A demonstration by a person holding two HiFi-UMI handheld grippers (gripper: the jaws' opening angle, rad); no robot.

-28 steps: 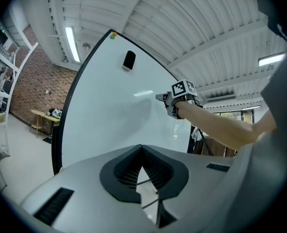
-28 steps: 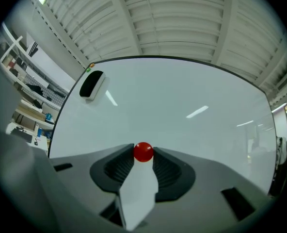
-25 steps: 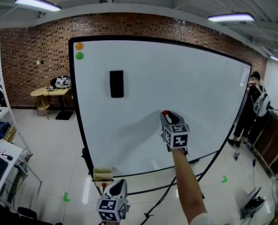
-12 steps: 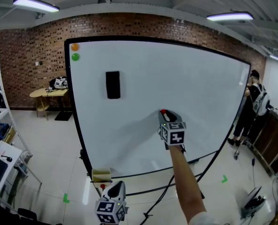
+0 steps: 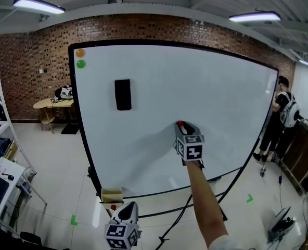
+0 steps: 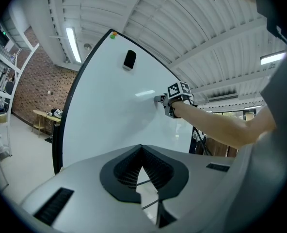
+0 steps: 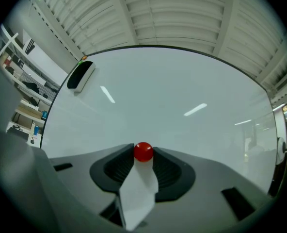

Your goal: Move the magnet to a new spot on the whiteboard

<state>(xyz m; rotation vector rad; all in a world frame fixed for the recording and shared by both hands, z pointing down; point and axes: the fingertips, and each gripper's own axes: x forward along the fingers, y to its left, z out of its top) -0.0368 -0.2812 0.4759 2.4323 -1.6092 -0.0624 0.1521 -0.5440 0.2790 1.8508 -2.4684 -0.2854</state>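
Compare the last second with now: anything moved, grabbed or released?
Nothing in the scene visibly changed; everything slid slightly left together in the head view, so only the framing shifted. The right gripper stays shut on the red magnet at the whiteboard; the left gripper stays low, shut and empty. The black eraser, orange magnet and green magnet are unmoved.
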